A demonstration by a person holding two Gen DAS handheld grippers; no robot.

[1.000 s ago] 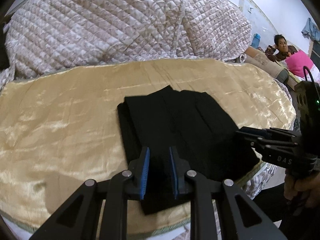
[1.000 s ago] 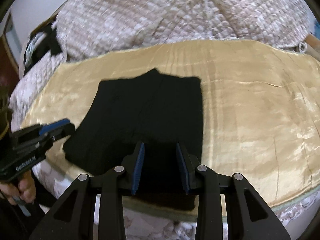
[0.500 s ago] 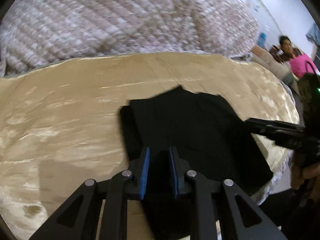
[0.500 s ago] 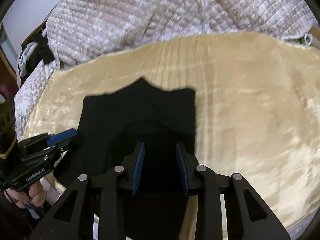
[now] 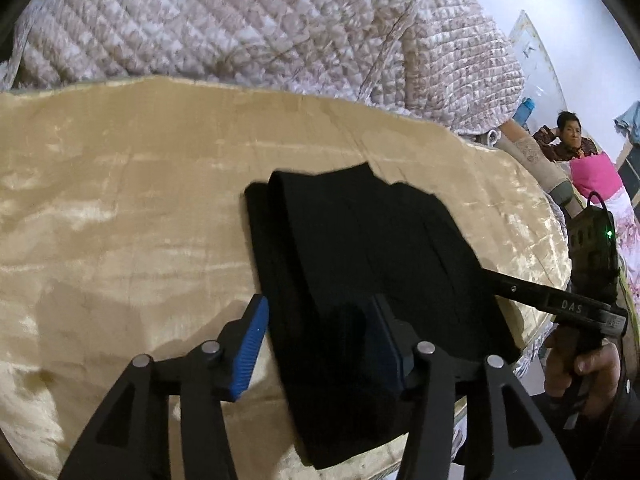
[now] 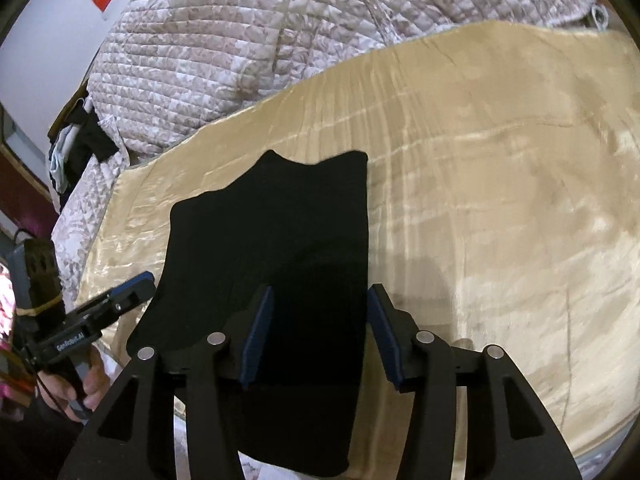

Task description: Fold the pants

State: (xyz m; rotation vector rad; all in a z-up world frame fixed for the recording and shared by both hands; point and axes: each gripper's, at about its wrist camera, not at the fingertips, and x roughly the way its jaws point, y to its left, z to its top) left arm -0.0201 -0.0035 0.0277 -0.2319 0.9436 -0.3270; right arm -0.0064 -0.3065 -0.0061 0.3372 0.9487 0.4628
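The black pants (image 5: 360, 264) lie folded on a shiny gold cloth (image 5: 120, 216) spread over the bed. They also show in the right wrist view (image 6: 288, 240). My left gripper (image 5: 320, 344) is open, low over the pants' near left edge, one blue pad on each side of it. My right gripper (image 6: 320, 336) is open over the pants' near right edge. Each gripper shows in the other's view: the right gripper (image 5: 552, 304) at the pants' right side, the left gripper (image 6: 120, 300) at their left side. Nothing is held.
A quilted beige bedspread (image 5: 240, 36) is piled behind the gold cloth. A person in pink (image 5: 576, 148) sits at the far right. Dark clothes (image 6: 76, 144) lie at the bed's left edge. The bed's near edge runs just under the grippers.
Both grippers have opened wider and dropped closer to the near edge of the pants. The pants have kept their shape.
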